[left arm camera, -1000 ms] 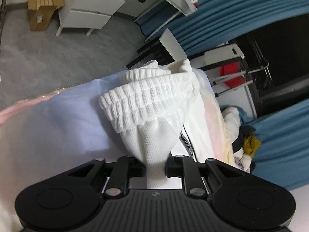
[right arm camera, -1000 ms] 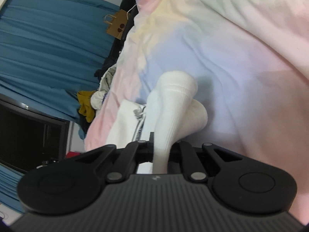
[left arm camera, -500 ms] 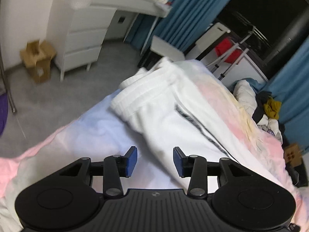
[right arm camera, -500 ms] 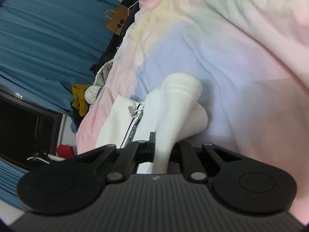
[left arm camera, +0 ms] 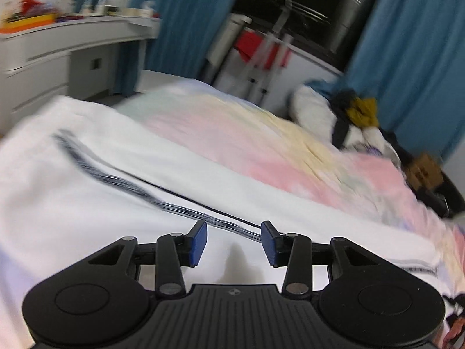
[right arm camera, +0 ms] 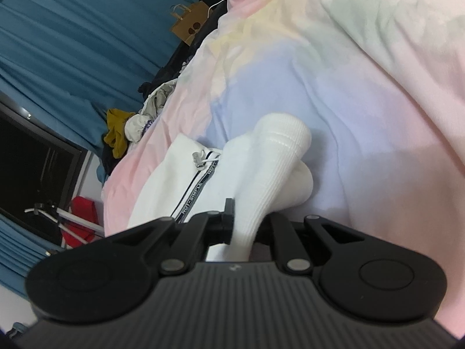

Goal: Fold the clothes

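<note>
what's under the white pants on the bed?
The white pants lie on a pastel bedspread, which shows all around them. The right gripper pinches a ribbed cuff. Whatever lies directly beneath the pants is covered.

1. A home bedroom: a bed [right arm camera: 363, 93] under a pastel tie-dye cover fills most of the room.
2. Blue curtains [left arm camera: 407, 52] hang beside a dark window.
3. A white dresser [left arm camera: 52, 58] holds toiletries.
4. Loose clothes [left arm camera: 354, 116] are heaped nearby.
</note>
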